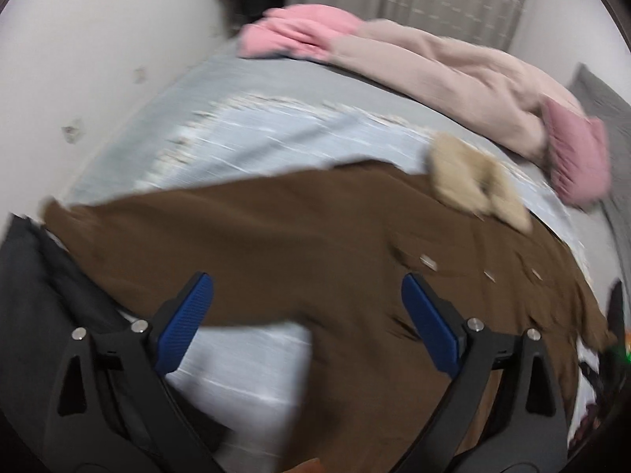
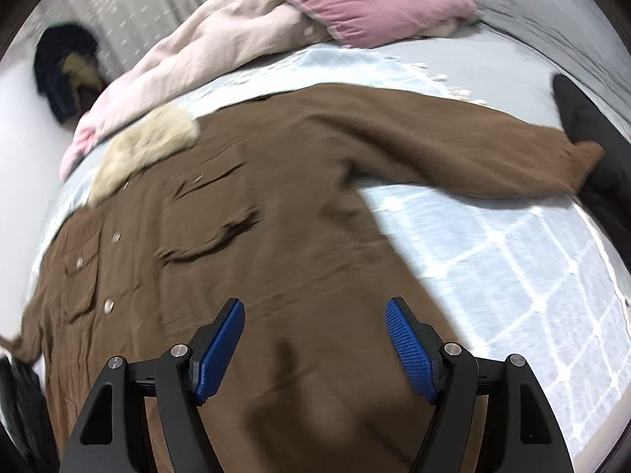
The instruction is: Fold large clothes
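Note:
A large brown jacket (image 2: pixel 284 205) with a cream fleece collar (image 2: pixel 146 146) lies spread flat, front up, on a light blue bedspread (image 2: pixel 493 260). One sleeve (image 2: pixel 473 149) stretches out to the right. My right gripper (image 2: pixel 315 311) is open and empty, hovering over the jacket's lower body. In the left wrist view the same jacket (image 1: pixel 295 244) and collar (image 1: pixel 473 185) show. My left gripper (image 1: pixel 307 291) is open and empty above the jacket near its sleeve.
A pale pink blanket (image 2: pixel 213 43) and a pink pillow (image 2: pixel 370 0) lie at the far side of the bed. A dark garment (image 2: pixel 595 142) lies by the sleeve cuff. A white wall (image 1: pixel 98 59) runs along the bed. A dark bundle (image 2: pixel 67 71) sits by the curtain.

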`<state>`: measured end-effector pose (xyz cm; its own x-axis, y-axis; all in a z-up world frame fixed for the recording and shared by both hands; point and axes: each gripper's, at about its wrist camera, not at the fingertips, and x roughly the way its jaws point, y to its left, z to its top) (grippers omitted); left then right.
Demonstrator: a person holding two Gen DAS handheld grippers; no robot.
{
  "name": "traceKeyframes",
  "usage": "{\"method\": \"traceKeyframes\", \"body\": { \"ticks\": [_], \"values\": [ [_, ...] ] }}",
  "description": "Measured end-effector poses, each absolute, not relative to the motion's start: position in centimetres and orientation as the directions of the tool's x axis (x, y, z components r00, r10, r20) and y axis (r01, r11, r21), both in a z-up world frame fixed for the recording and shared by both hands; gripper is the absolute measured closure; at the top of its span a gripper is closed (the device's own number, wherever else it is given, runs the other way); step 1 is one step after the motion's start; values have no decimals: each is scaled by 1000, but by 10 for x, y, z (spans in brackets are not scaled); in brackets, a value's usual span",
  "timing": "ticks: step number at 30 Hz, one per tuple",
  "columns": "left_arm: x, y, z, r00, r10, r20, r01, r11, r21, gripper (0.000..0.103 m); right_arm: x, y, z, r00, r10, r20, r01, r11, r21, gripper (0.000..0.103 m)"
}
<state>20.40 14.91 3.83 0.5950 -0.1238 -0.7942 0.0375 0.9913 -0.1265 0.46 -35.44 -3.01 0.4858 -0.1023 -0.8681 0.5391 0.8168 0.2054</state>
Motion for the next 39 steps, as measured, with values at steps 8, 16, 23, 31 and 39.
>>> {"method": "traceKeyframes", "body": {
  "ticks": [8,16,23,31,39],
  "values": [
    [164,36,-8,482,-220,-848,200,970,-138,6,-51,-465,-39,478,-178,-860,705,662,255,28],
    [163,-72,-10,461,-302,-834,360,923,-136,6,-84,-569,-66,500,-246,-830,815,458,356,28],
    [180,-185,-18,418,-404,-814,484,857,-177,15,-52,-608,-83,524,-334,-783,816,460,350,35],
    [209,-294,-43,366,-548,-752,544,782,-306,79,-46,-616,-86,558,-441,-703,824,391,409,99],
    [189,-375,-102,158,-697,-699,662,600,-449,93,-57,-625,-43,670,-494,-554,742,418,525,99]
  ]
}}
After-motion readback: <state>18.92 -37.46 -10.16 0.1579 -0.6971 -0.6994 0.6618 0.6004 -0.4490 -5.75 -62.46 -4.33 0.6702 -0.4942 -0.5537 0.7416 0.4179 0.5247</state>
